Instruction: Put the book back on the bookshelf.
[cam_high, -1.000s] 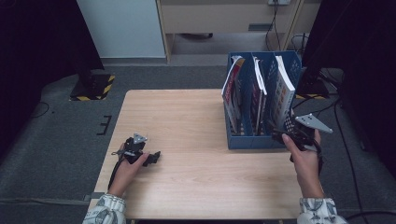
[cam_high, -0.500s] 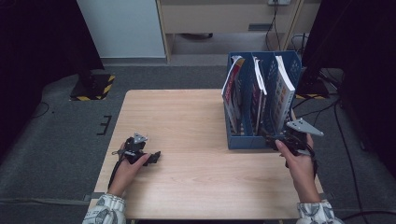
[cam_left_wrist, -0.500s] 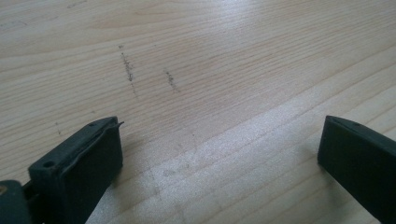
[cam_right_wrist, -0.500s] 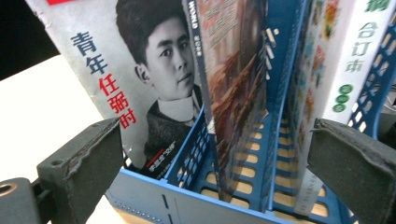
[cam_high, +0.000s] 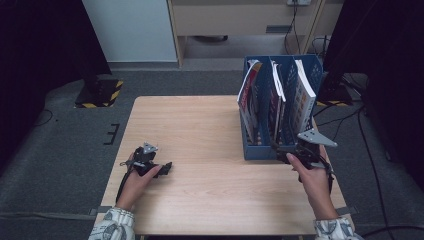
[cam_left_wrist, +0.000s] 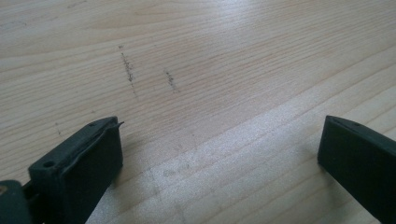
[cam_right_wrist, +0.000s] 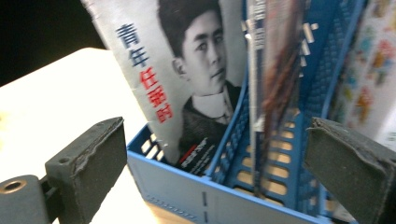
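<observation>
A blue file rack (cam_high: 260, 150) stands on the right side of the wooden table (cam_high: 200, 125), with upright magazines in its compartments. A magazine with a black-and-white portrait cover (cam_right_wrist: 187, 79) leans in the left compartment of the rack (cam_right_wrist: 187, 186); a thinner one (cam_right_wrist: 275, 70) stands in the slot beside it. My right gripper (cam_high: 285, 151) sits just in front of the rack's front wall. In the right gripper view that gripper (cam_right_wrist: 215, 144) is open with nothing between its jaws. My left gripper (cam_high: 164, 167) rests low over the table's front left, and in its own view it (cam_left_wrist: 219, 144) is open over bare wood.
A white-spined book (cam_high: 302, 95) fills the rack's right compartment. Grey carpet (cam_high: 65, 150) surrounds the table, and cables (cam_high: 360, 130) run along the floor to its right. A cabinet (cam_high: 240, 20) stands behind. Faint pencil marks (cam_left_wrist: 128, 70) streak the wood ahead of the left gripper.
My right gripper has moved a little left and lower, closer to the front of the blue rack. The left gripper has stayed in place.
</observation>
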